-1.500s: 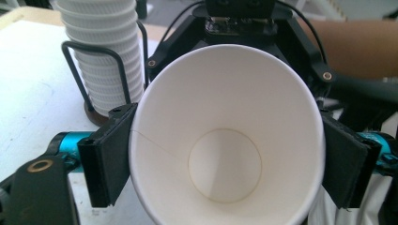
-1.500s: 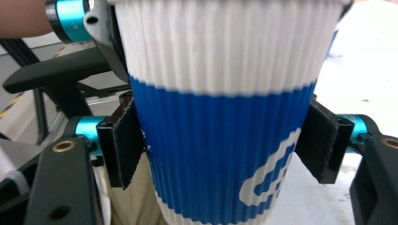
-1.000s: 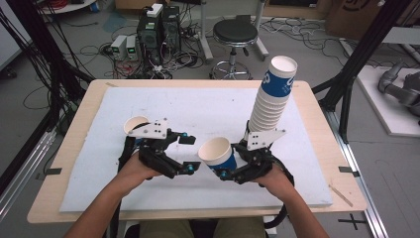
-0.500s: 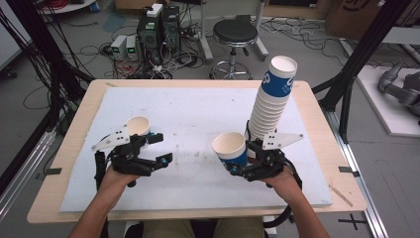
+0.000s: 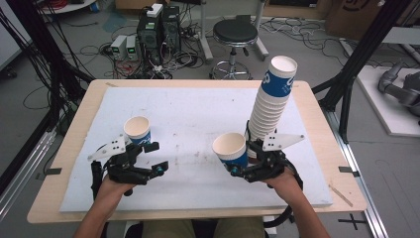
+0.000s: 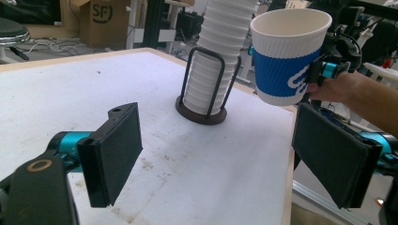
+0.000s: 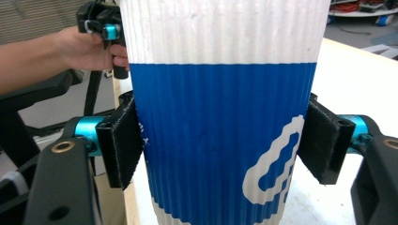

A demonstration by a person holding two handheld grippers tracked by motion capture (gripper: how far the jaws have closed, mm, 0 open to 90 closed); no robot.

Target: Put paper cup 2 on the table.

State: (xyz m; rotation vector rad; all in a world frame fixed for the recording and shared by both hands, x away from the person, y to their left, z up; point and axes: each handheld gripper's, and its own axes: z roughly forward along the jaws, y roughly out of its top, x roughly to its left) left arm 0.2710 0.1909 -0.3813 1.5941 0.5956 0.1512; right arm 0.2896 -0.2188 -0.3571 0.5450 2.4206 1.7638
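- While its pads press both sides of a blue-and-white paper cup, the right gripper holds it upright above the table.
- The left gripper hangs with jaws apart, holding nothing.
- A second cup stands just beyond it.
- The tall cup stack rises behind the held cup.

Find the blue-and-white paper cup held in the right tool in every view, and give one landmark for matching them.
High view: the held cup is right of centre, in the right tool.
Left gripper view: upper right, lifted off the table.
Right gripper view: centre, between both pads.
Shared landmark: the tall cup stack, seen in the high and left gripper views.
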